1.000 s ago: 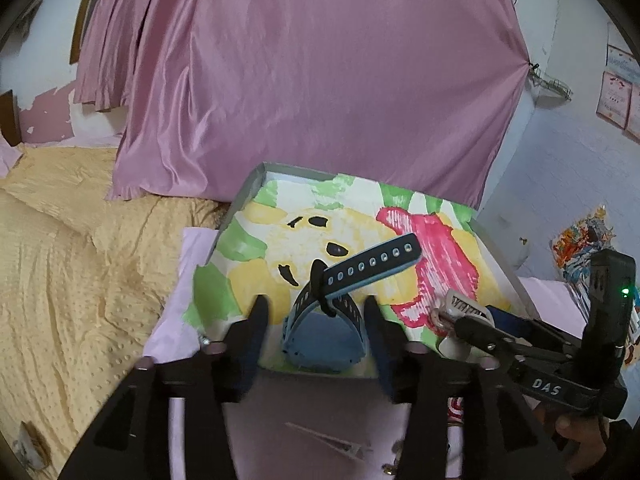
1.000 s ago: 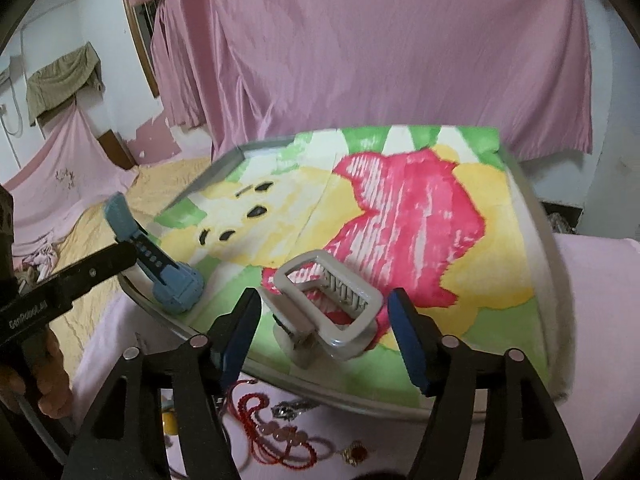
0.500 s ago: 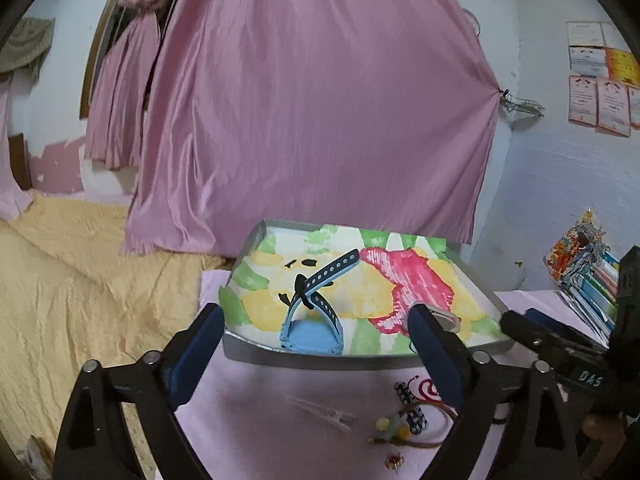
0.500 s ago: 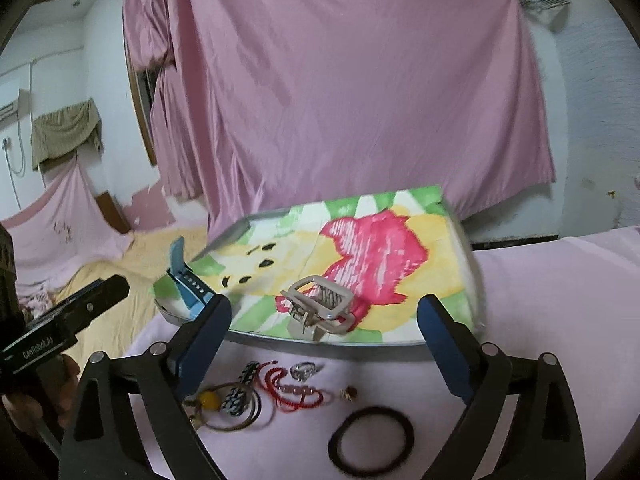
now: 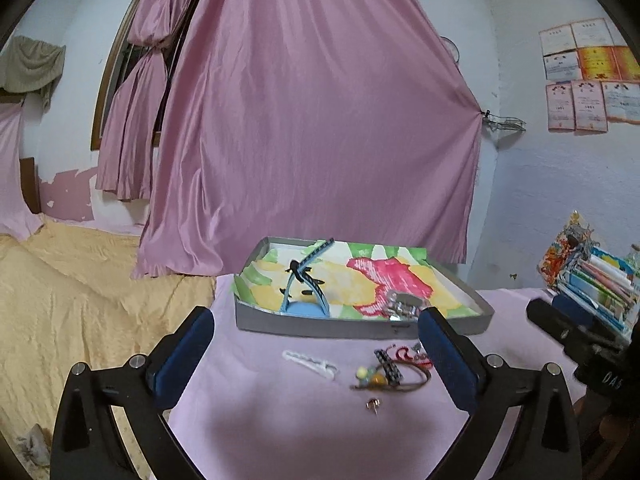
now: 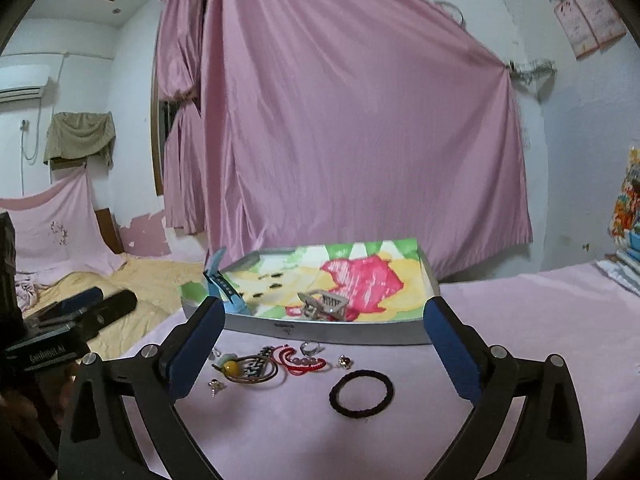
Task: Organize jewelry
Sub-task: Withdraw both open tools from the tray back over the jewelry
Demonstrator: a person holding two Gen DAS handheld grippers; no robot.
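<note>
A grey tray (image 5: pixel 360 327) lined with a bright flower drawing holds a blue watch (image 5: pixel 304 292) at its left and a beige claw clip (image 5: pixel 402 304) near its front wall. My left gripper (image 5: pixel 314 316) hangs back from the tray, its jaws opening wide with nothing between them. My right gripper (image 6: pixel 324 306) is likewise opening and empty, short of the tray (image 6: pixel 360 334). On the pink cloth lie a red bead bracelet (image 6: pixel 296 360), a yellow-bead bangle (image 6: pixel 248 370), a ring (image 6: pixel 310 347) and a black hair tie (image 6: pixel 362 393).
A white hair clip (image 5: pixel 310 362) and a small stud (image 5: pixel 373 403) also lie on the cloth. A yellow bedspread (image 5: pixel 80 300) drops away at the left. Stacked books (image 5: pixel 592 284) stand at the right, and a pink curtain (image 5: pixel 320 140) hangs behind the tray.
Both grippers have let go, the left of the watch and the right of the claw clip, and drawn back from the tray with jaws spread. The loose jewelry on the cloth has come into view.
</note>
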